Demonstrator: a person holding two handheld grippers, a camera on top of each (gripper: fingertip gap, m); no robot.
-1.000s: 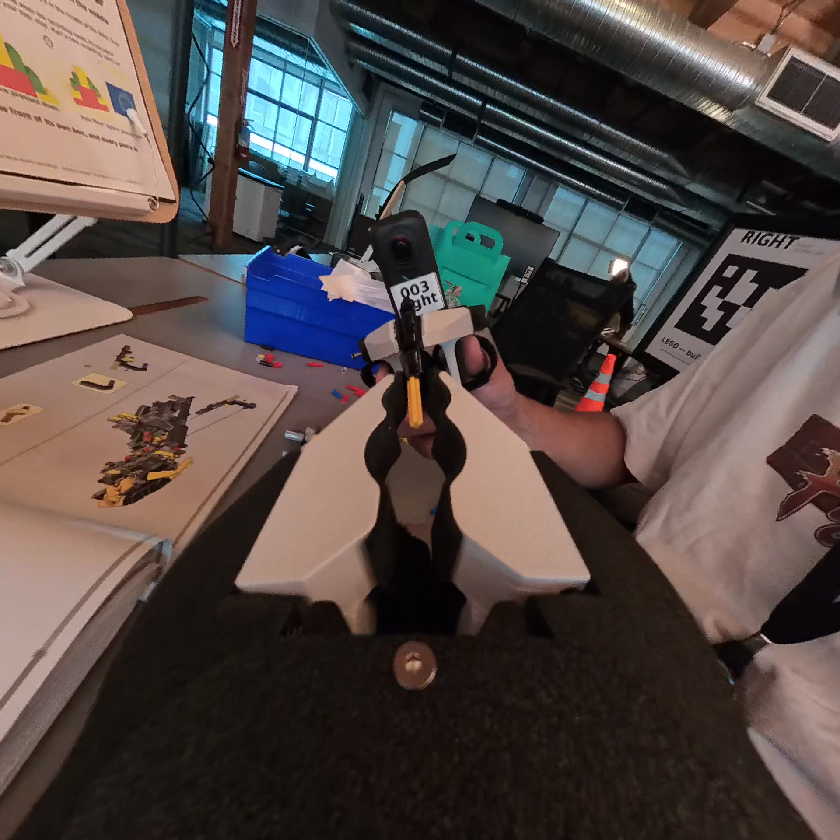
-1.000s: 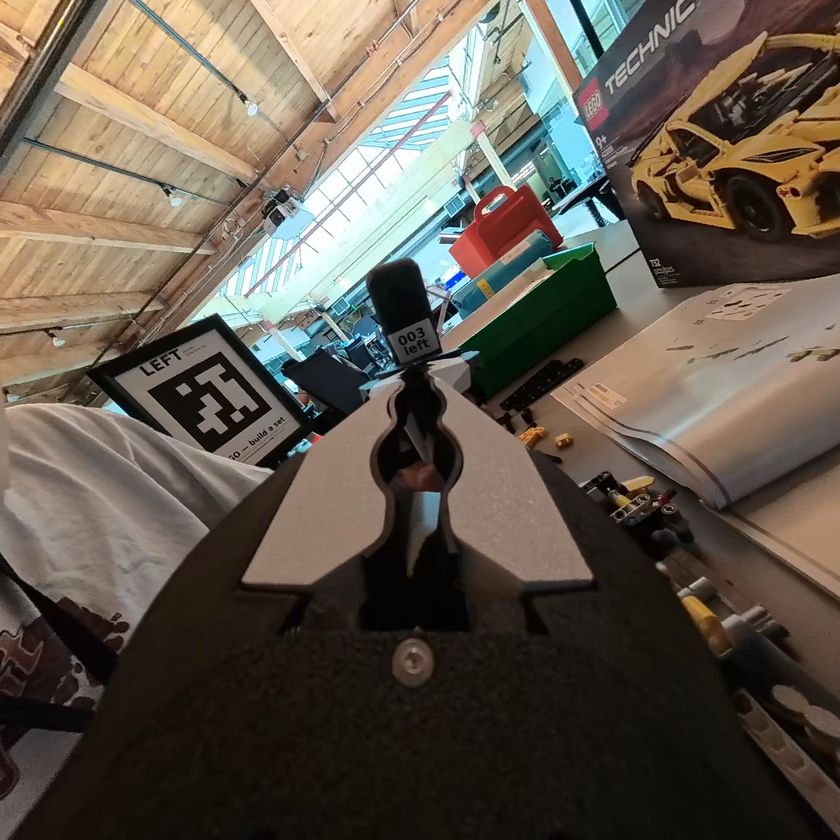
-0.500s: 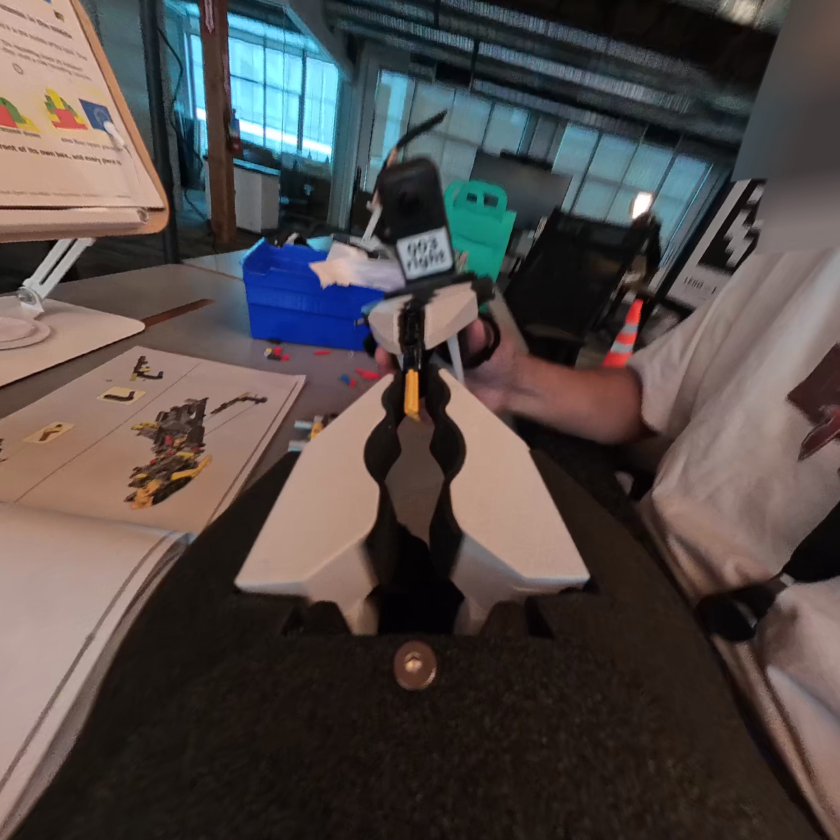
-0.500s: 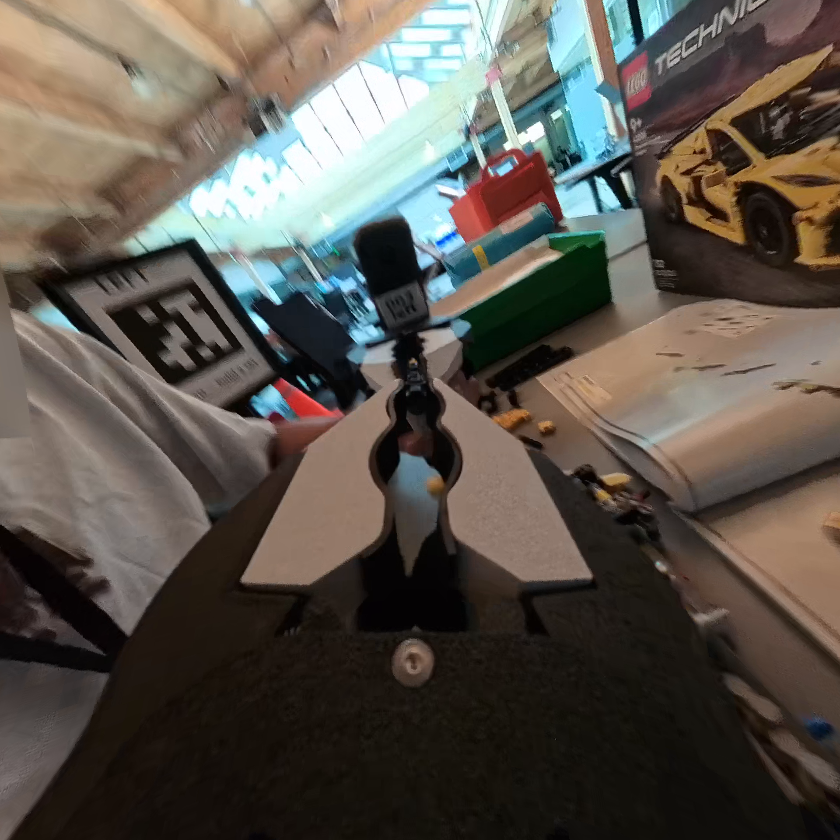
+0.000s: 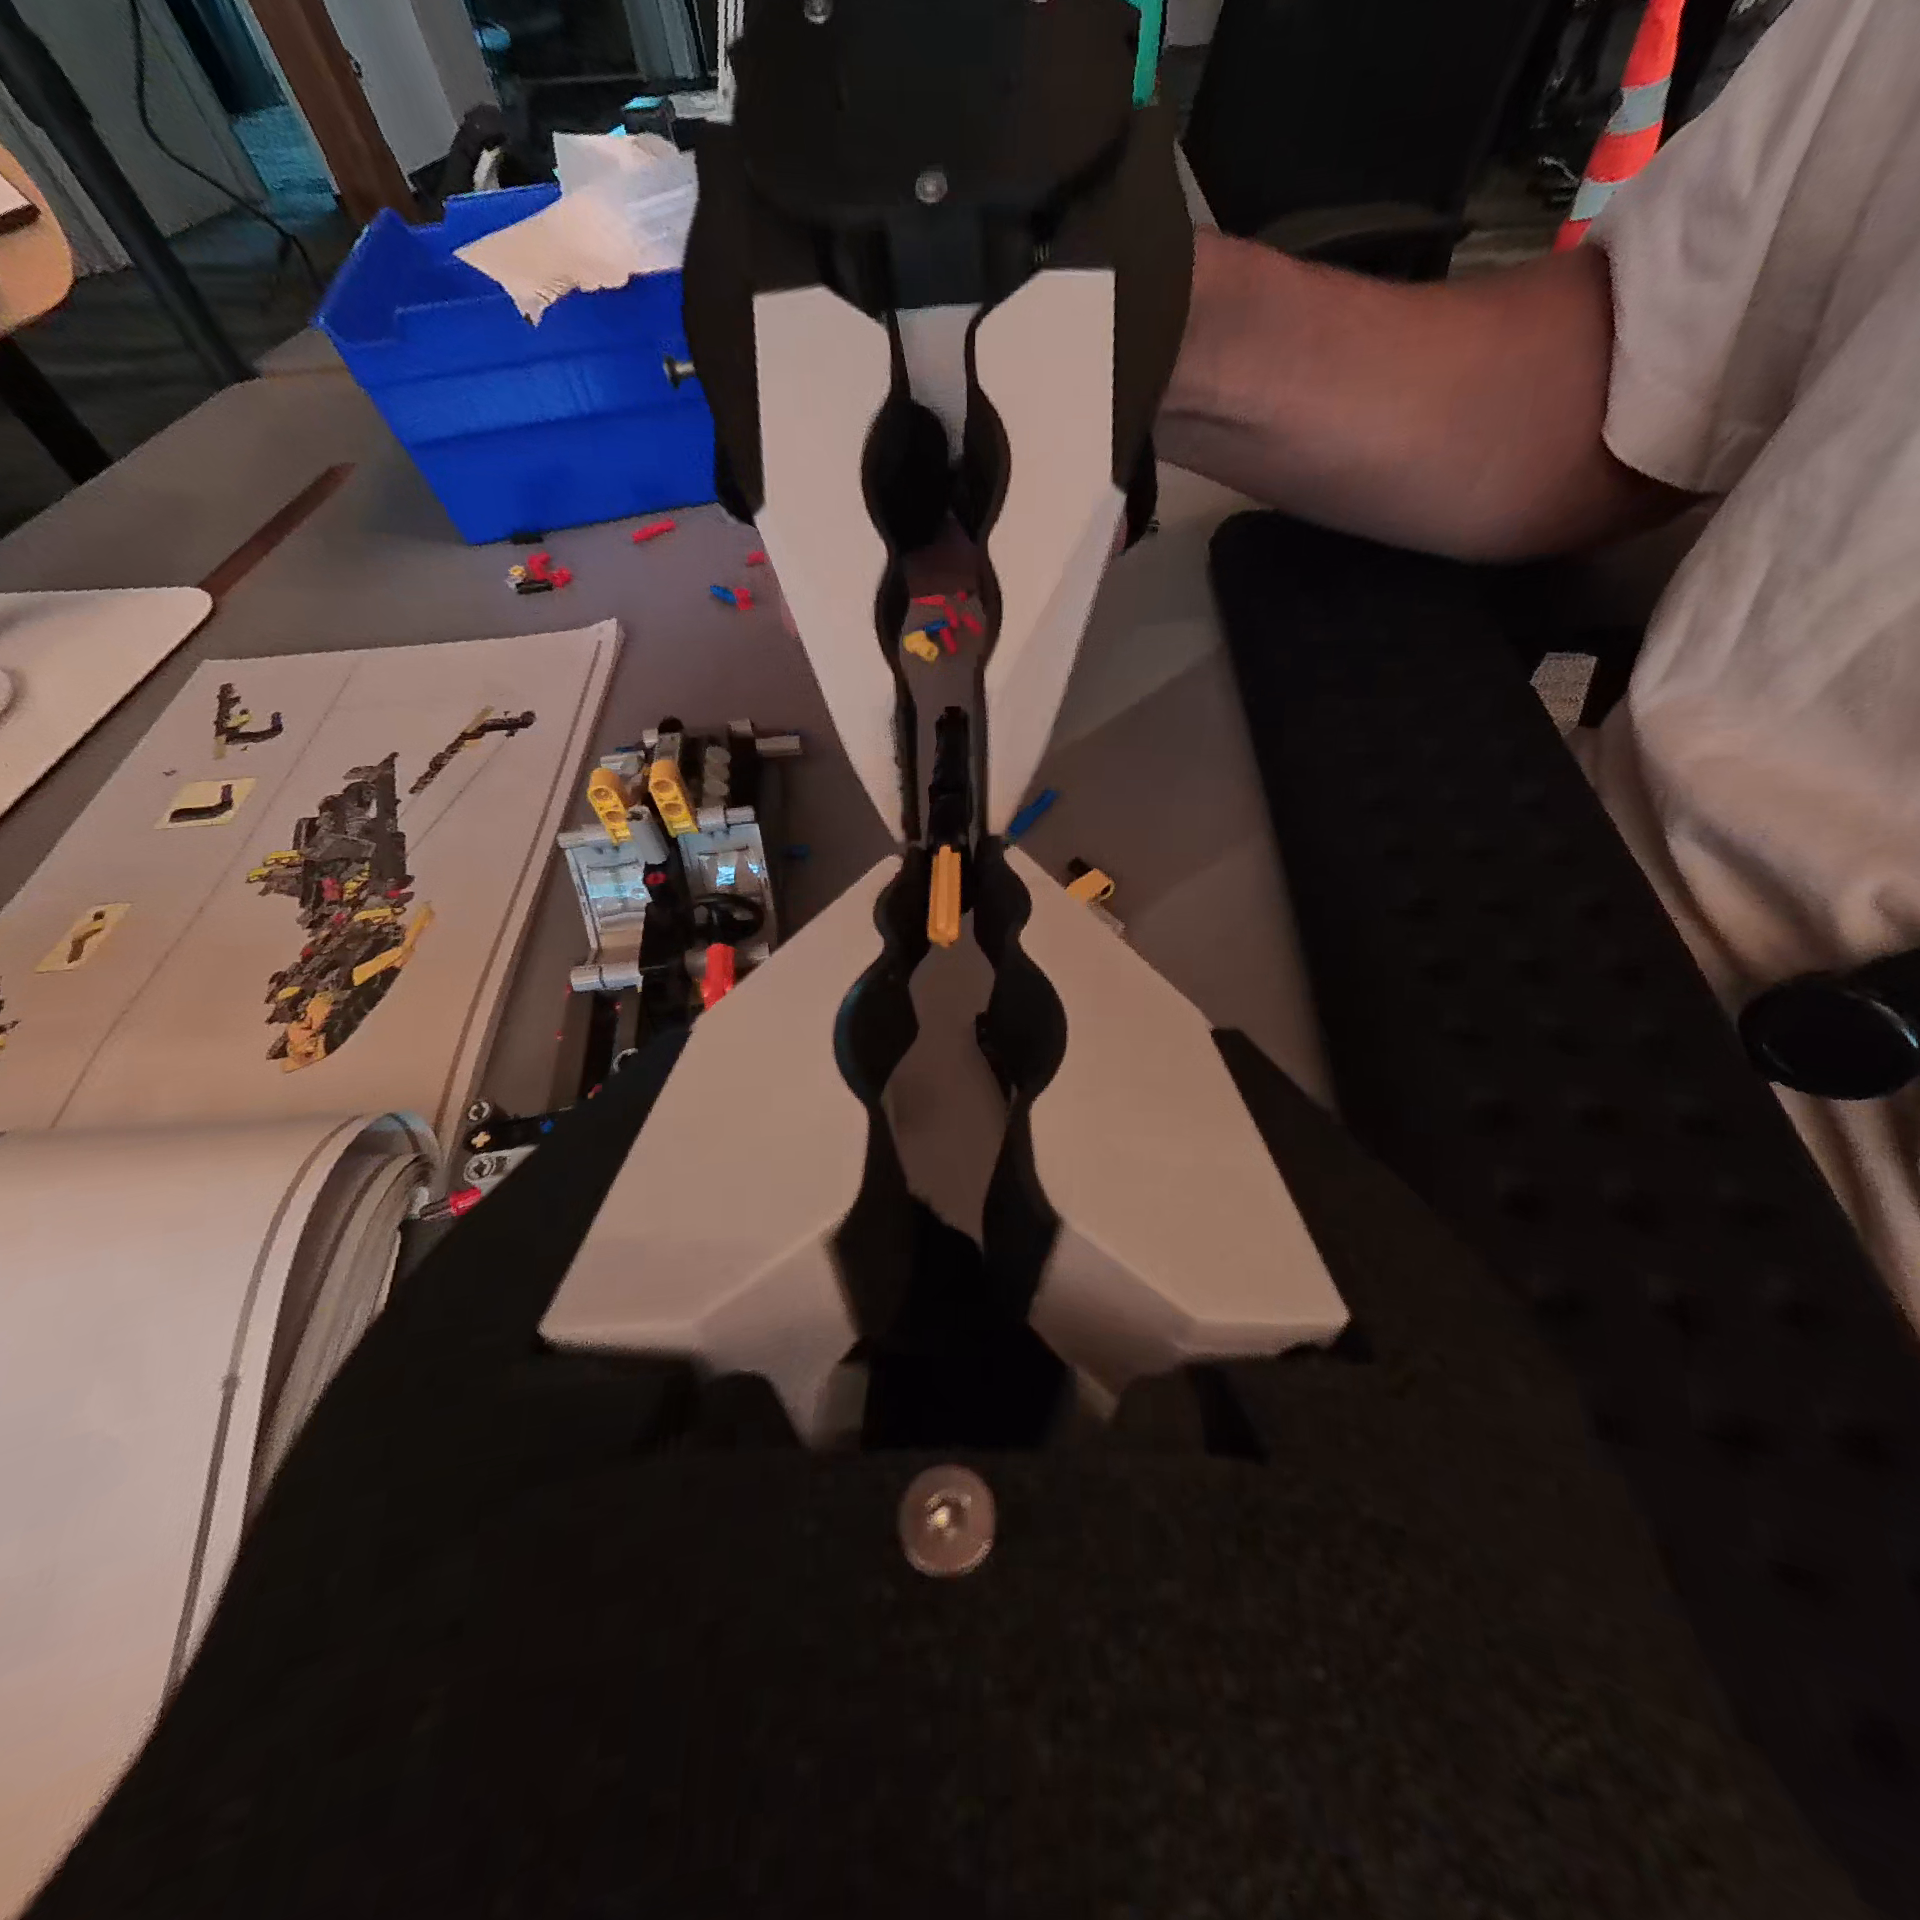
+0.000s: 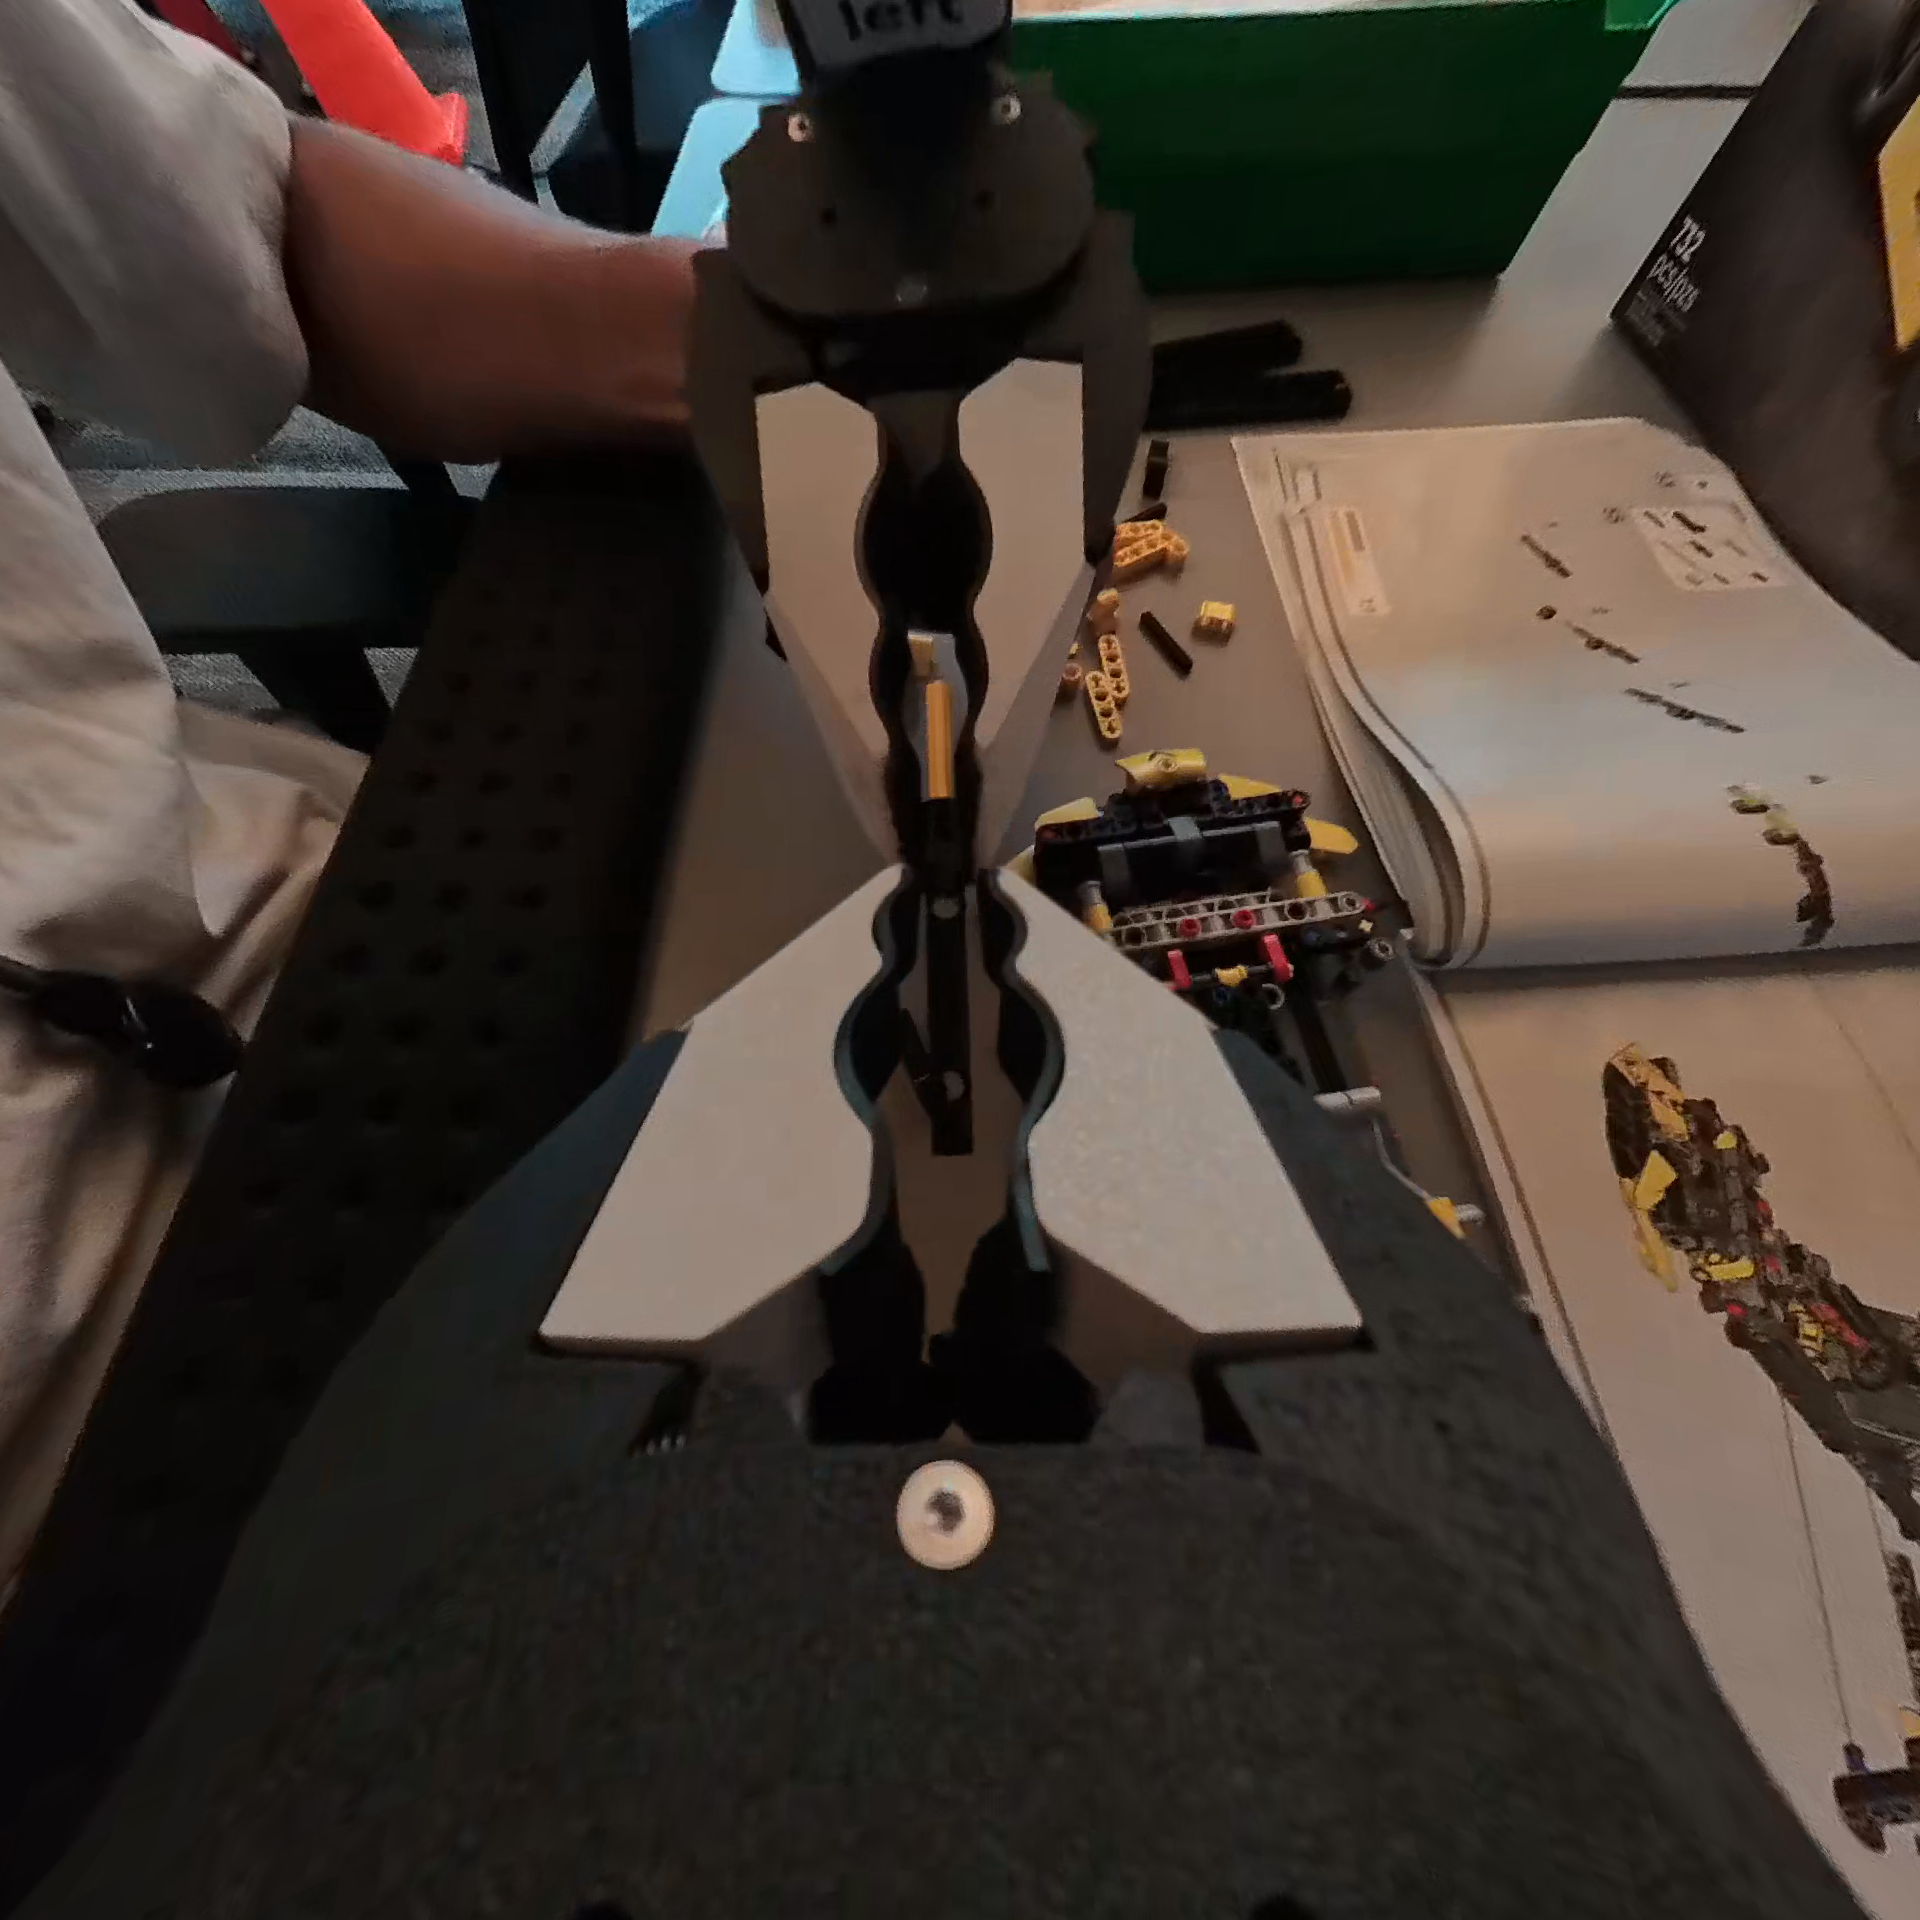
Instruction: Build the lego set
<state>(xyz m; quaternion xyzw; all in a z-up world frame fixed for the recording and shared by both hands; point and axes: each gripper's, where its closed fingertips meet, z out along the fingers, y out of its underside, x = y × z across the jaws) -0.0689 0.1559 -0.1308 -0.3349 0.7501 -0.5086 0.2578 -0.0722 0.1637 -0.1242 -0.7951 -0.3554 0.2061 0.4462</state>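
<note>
My left gripper (image 5: 945, 868) is shut on a short yellow axle (image 5: 943, 896). My right gripper (image 6: 940, 883) is shut on a thin black beam (image 6: 948, 1023). The two grippers point at each other, tip to tip, above the table. The yellow axle (image 6: 938, 740) meets the end of the black beam (image 5: 949, 769) in line; I cannot tell if they are joined. The partly built black, grey and yellow chassis (image 5: 675, 862) lies on the table just beside the tips, and also shows in the right wrist view (image 6: 1195, 883).
An open instruction booklet (image 5: 312, 831) (image 6: 1558, 675) lies next to the chassis. A blue bin (image 5: 520, 364), a green bin (image 6: 1299, 135) and the set's box (image 6: 1766, 312) stand at the table's far sides. Small loose pieces (image 6: 1112, 665) are scattered. The person's forearms and shirt are close. Both grippers' tips are close together, under 4 cm apart.
Both grippers have tipped down from facing the room to facing the table and moved closer, now tip to tip. Each keeps hold of its piece.
</note>
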